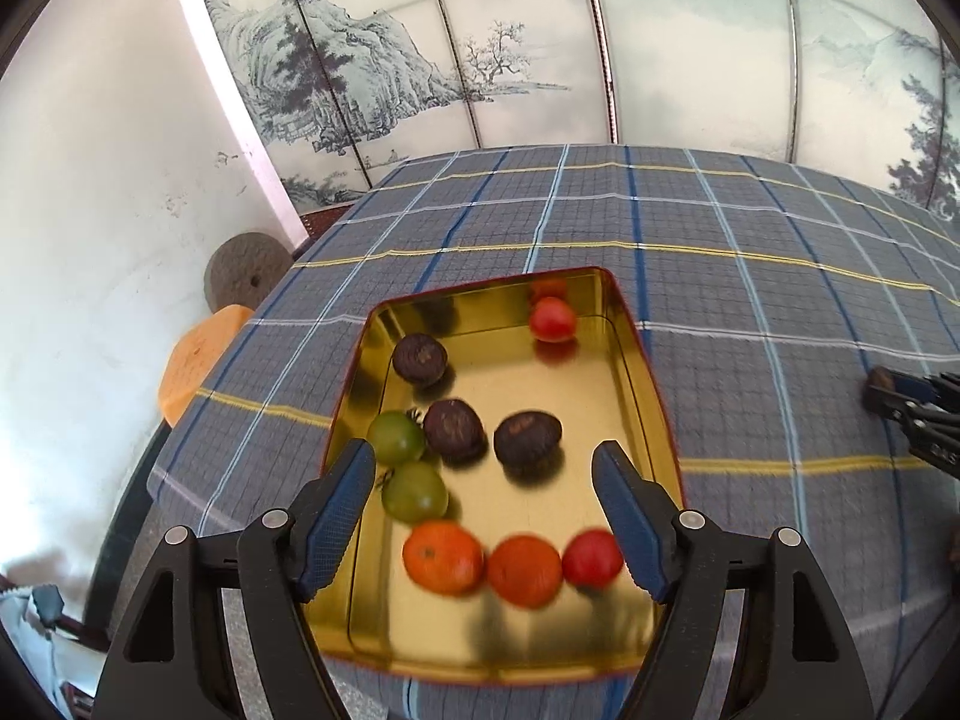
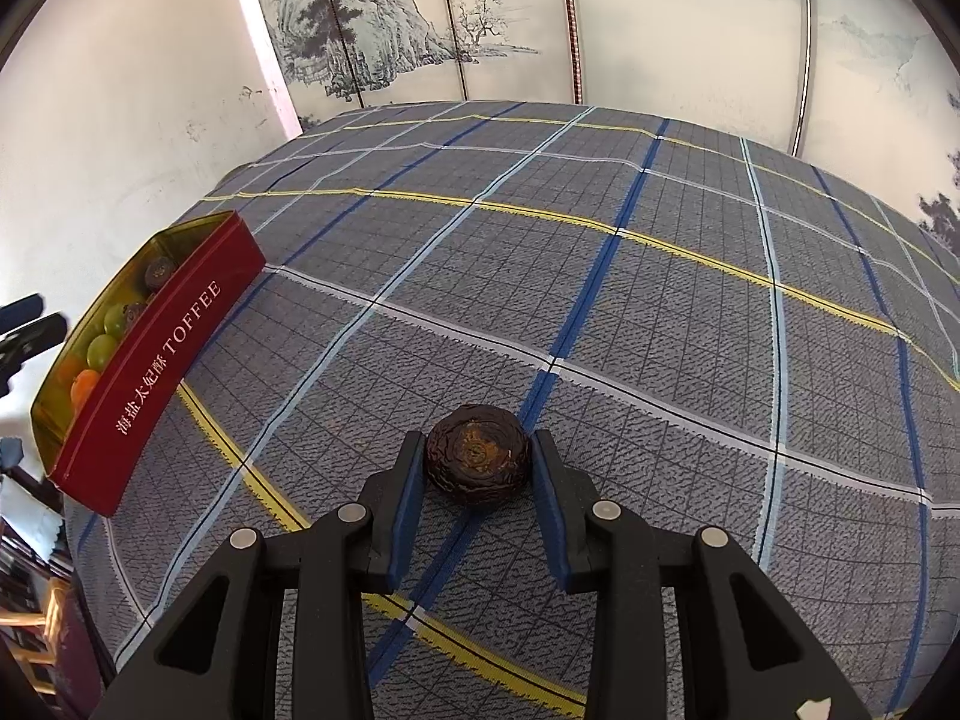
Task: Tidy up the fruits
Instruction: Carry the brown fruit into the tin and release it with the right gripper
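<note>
Nine fruits lie in the gold tin [image 1: 651, 396] at the middle of my left wrist view: three dark wrinkled ones [image 1: 420, 358] toward its centre and upper left, two green tomatoes [image 1: 396, 435] at its left side, two oranges [image 1: 443, 556] and a red tomato [image 1: 591, 557] in a row along the near edge, and another red tomato [image 1: 552, 319] at the far right corner. My left gripper [image 1: 486, 480] hangs released over the near half of the tin, its blue pads [image 1: 336, 516] spread wide with nothing between them. In the right wrist view, my right gripper [image 2: 478, 456] is clenched on a fourth dark fruit [image 2: 478, 461], pads pressing both its sides, low at the centre of the frame on the plaid cloth [image 2: 660, 312]. That fruit sits well apart from the tin, whose red wall [image 2: 162, 384] marked TOFFEE shows at the left edge. The right gripper also appears small at the right edge of the left view, blurred. A painted screen [image 1: 372, 72] fills the top of both frames.
</note>
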Motion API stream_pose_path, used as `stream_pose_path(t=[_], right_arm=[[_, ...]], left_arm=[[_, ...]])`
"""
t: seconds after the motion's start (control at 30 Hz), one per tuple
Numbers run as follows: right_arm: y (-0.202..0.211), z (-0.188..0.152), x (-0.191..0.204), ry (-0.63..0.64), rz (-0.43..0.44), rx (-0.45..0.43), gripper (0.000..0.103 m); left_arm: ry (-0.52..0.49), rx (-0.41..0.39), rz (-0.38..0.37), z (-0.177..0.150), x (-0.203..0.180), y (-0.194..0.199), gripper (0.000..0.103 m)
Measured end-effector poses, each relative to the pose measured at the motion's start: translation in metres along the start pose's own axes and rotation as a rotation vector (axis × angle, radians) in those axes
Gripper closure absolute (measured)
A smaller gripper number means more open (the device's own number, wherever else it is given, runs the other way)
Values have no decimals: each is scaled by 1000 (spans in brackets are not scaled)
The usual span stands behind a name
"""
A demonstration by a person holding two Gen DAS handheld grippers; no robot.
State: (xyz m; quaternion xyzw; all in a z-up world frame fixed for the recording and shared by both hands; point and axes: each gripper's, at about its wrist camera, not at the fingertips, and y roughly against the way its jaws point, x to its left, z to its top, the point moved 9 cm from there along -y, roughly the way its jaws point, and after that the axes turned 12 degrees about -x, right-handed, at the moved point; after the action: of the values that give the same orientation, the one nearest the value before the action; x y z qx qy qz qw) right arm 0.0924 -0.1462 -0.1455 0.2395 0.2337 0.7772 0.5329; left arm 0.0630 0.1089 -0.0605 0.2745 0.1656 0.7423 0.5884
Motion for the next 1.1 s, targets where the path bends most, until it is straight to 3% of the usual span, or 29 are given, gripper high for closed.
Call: stream_pose_path(t=[0.13,0.47,0.8,1.1], right_arm=[[6,-4,3,-41,18,-4,71],[27,-4,40,-100,121,-17,71],[50,29,136,-12,290,-57,71],[45,40,209,72,385,-42,71]], left_arm=[[-9,-21,9,-6,2,18,21],[-12,-34,23,-24,9,38,20],[13,-46,27,-37,25,46,20],[33,-85,20,-42,38,56,20]])
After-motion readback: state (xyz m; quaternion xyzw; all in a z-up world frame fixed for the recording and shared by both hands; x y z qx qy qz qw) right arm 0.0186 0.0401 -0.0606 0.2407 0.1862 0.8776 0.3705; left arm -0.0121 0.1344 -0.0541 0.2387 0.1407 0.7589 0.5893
